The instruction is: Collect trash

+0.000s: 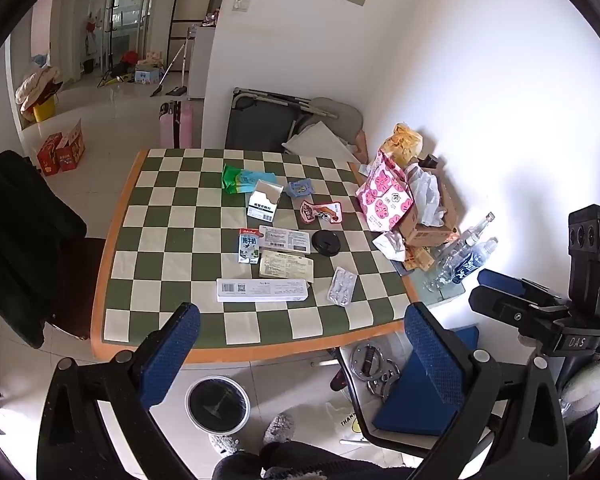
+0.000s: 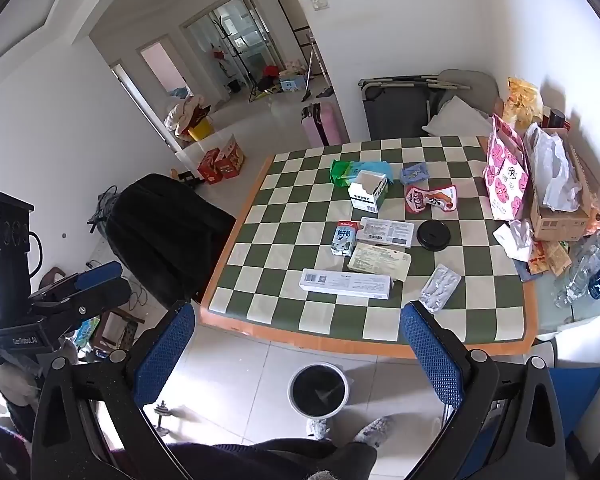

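Trash lies on the green-and-cream checkered table: a long white box, a blister pack, a small milk carton, a black lid, an open white box, a red wrapper and a green packet. A white bin with a black liner stands on the floor below the near table edge. My left gripper and right gripper are open and empty, above the near edge.
A black-draped chair stands left of the table. Bags, a pink patterned bag, a cardboard box and bottles crowd the right side by the wall. A blue-seated chair stands near the bin.
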Tool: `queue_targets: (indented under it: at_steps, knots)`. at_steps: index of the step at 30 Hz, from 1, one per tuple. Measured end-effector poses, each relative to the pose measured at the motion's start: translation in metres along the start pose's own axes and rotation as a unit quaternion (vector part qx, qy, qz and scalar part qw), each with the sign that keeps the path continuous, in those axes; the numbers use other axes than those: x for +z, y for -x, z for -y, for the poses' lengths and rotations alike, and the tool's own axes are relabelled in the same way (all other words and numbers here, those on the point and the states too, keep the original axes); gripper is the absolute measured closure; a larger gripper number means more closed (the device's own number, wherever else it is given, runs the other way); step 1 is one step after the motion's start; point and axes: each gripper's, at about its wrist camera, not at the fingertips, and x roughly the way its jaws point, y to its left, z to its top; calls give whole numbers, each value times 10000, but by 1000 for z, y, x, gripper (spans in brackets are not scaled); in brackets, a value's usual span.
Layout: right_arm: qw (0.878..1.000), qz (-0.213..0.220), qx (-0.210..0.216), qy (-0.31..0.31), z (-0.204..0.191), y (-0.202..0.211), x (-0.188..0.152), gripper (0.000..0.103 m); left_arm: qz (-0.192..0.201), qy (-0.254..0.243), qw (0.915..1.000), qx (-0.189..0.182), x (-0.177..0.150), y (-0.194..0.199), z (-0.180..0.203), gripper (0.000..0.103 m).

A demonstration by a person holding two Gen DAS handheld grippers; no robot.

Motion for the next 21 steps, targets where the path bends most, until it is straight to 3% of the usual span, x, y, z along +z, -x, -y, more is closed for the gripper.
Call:
queue_targets:
  at_steps: [21]
  knots:
    - [10000,-12,55,8,1,2,-4,0,-26,56,10000,-53,1,0,-2,0]
